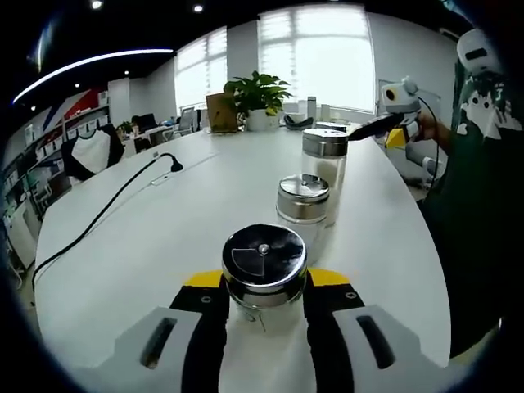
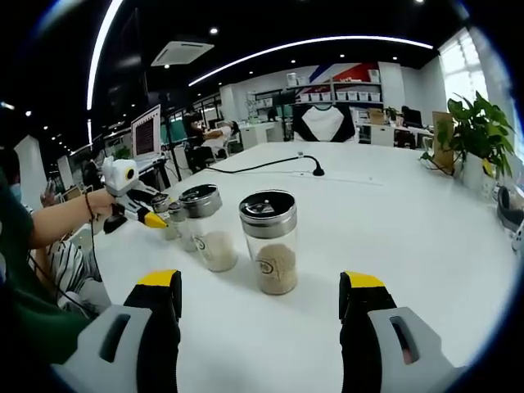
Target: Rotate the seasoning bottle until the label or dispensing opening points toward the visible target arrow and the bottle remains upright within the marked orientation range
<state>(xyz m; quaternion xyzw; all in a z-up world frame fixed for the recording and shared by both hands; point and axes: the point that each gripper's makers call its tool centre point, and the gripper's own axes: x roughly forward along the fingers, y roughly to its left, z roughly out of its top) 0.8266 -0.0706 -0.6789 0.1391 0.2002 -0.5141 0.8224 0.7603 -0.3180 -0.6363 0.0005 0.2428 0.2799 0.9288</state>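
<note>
Nearest seasoning bottle (image 1: 264, 270) is clamped upright by the left gripper (image 1: 264, 315).
The right gripper (image 2: 260, 303) is held level, jaws spread, just short of the far seasoning bottle (image 2: 269, 242) on the white table (image 2: 393, 221).

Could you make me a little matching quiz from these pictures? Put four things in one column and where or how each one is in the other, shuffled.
Things:
1. left gripper
2. right gripper
3. potted plant
4. black cable

States or places:
A. jaws wide apart, holding nothing
B. trailing across the white table
C. closed on the end seasoning bottle
D. at the table's far end, by the window

Pairs: 1-C, 2-A, 3-D, 4-B
</note>
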